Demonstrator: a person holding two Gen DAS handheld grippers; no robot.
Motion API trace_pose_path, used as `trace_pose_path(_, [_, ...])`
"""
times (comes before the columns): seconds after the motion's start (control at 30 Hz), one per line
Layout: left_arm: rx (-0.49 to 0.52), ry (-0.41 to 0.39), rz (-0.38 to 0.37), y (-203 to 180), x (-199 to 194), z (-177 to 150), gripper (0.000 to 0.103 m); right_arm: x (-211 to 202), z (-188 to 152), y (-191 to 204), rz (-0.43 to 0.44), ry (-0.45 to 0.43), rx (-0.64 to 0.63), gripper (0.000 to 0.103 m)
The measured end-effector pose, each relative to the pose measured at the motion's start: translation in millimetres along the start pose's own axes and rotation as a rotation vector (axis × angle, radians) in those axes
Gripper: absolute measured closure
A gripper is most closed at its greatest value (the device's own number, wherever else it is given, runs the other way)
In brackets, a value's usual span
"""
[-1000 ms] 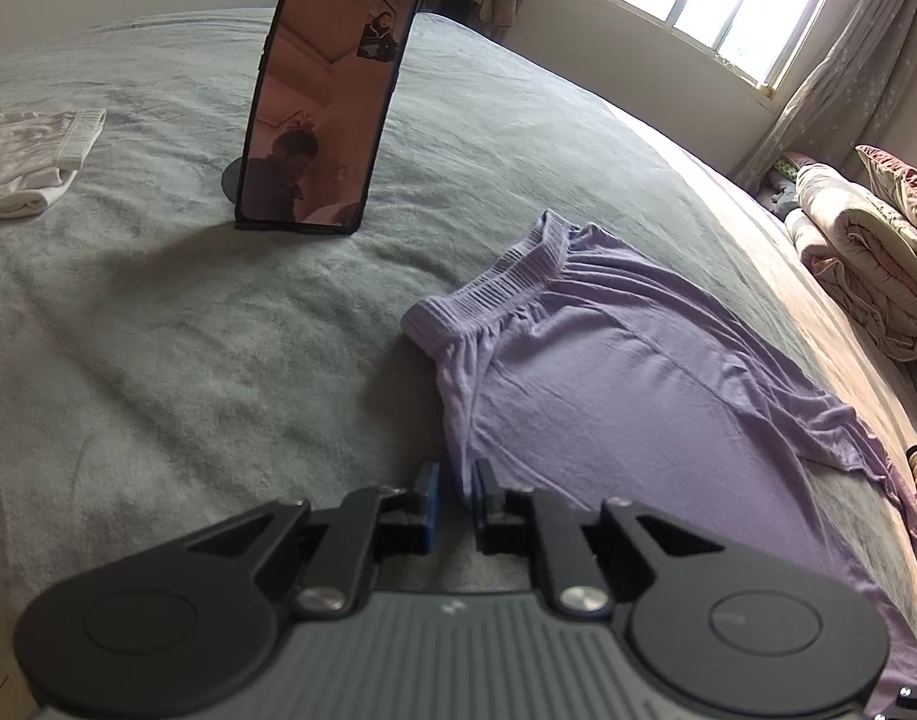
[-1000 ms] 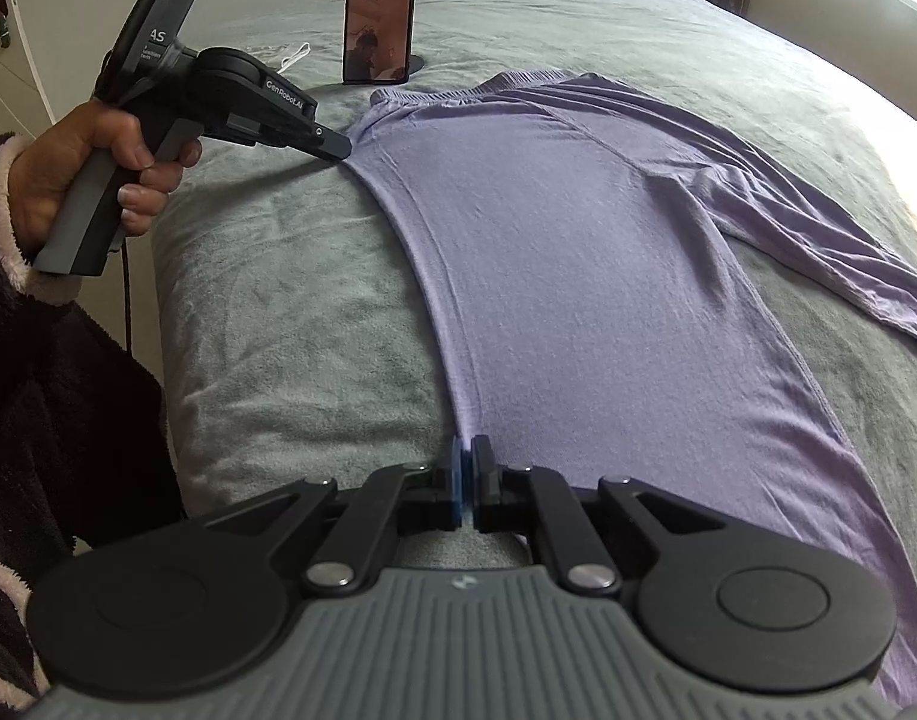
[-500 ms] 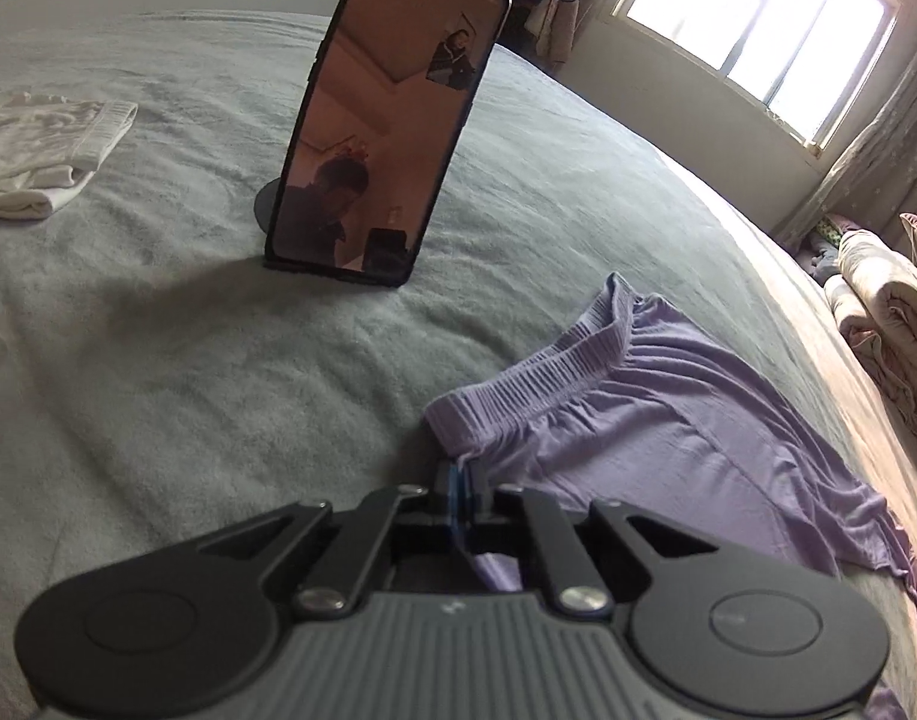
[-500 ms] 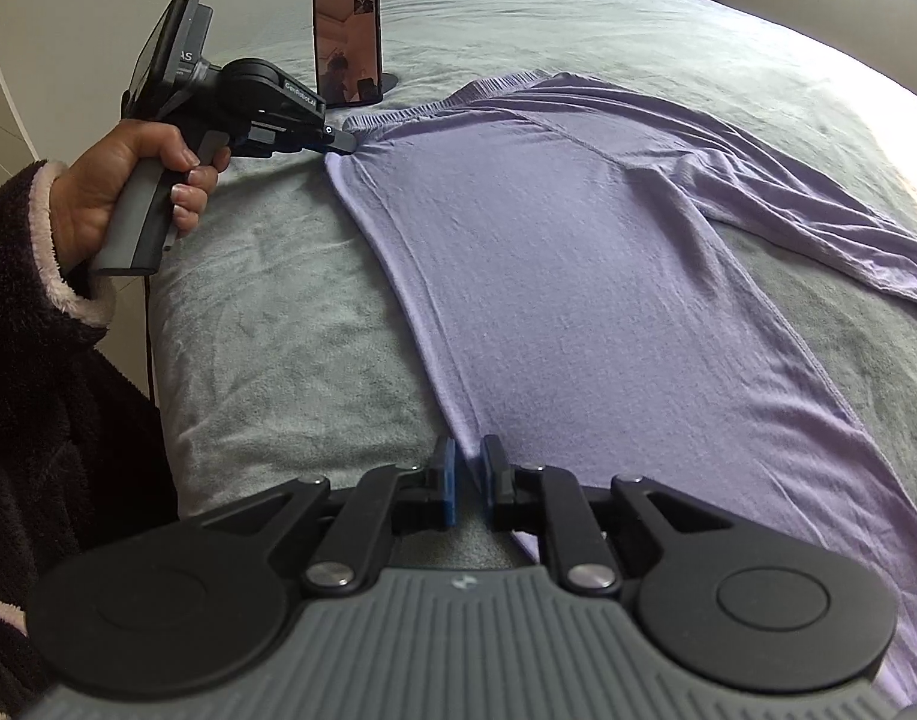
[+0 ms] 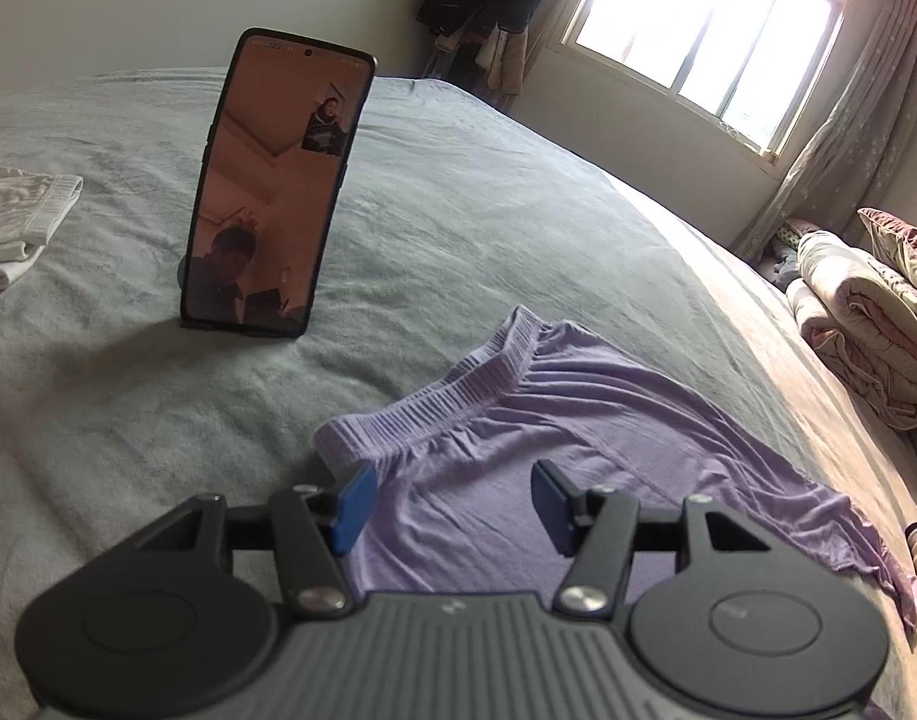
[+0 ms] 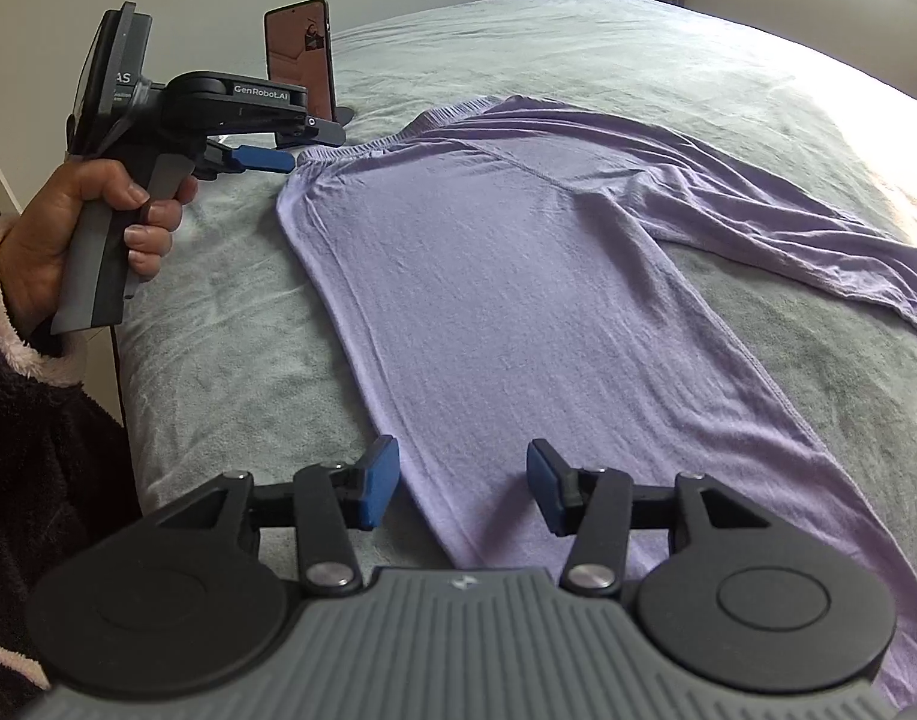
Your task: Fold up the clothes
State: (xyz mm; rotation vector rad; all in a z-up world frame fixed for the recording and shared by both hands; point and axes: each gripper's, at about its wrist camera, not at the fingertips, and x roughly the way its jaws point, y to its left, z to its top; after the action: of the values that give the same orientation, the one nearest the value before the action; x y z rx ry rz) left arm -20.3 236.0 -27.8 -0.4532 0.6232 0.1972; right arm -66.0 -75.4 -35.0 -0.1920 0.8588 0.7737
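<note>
Left wrist view: left gripper (image 5: 452, 501) with jaws spread apart, nothing between them. Positioned at the waistband end of the purple trousers (image 5: 578, 468), low over the fabric; contact with the cloth not determinable. Left blue pad just beside the near corner of the ribbed waistband (image 5: 434, 408), right pad over the flat cloth below it. Waistband runs away and to the right; trouser legs trail off to the right, out of the lower right of the frame. Trousers spread flat on the grey-green bed cover (image 5: 518, 210). Phone (image 5: 275, 186) standing upright on the cover beyond the waistband, well apart from it. Folded white garment (image 5: 20, 222) at far left, rolled quilt (image 5: 860, 336) at far right.

Right wrist view: right gripper (image 6: 463, 486) likewise parted and empty, straddling the near side edge of one trouser leg close to its hem end. Long axis of the trousers (image 6: 518, 276) runs straight away from this gripper toward the waistband, where the left gripper (image 6: 290, 147), carried in the left hand (image 6: 92, 228), sits with fingers parted at the waistband corner. Second leg splayed off to the right across the bed cover (image 6: 638, 42).

Deciding relation: both grippers on the same long edge, left nearer the waist, right nearer the hem. Likely next step: closing on that edge at both ends and carrying it across, rightward, toward the splayed leg.
</note>
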Motion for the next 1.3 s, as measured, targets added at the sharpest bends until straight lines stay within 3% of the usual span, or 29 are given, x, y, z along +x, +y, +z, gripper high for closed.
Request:
trace_pose_path(0.33, [0.029, 0.164, -0.036, -39, 64, 31, 0.041, 6, 31, -61, -0.071, 0.020, 0.129, 0.050])
trace_pose_path(0.7, [0.183, 0.174, 0.056, -53, 143, 99, 0.042, 35, 113, -148, -0.195, -0.068, 0.150, 0.050])
trace_pose_path(0.87, [0.188, 0.176, 0.066, -48, 171, 108, 0.052, 61, 146, -185, -0.262, -0.078, 0.130, 0.051])
trace_pose_path(1.0, [0.203, 0.163, 0.040, -46, 175, 110, 0.053, 82, 160, -210, -0.302, -0.054, 0.106, 0.051])
trace_pose_path(1.03, [0.212, 0.170, 0.025, -47, 175, 110, 0.054, 87, 161, -214, -0.316, -0.047, 0.095, 0.051])
trace_pose_path(1.17, [0.232, 0.207, -0.045, -48, 176, 110, 0.078, 106, 159, -222, -0.331, 0.017, 0.063, 0.056])
trace_pose_path(1.3, [0.248, 0.182, -0.026, -51, 179, 105, 0.093, 116, 154, -219, -0.338, 0.036, 0.038, 0.063])
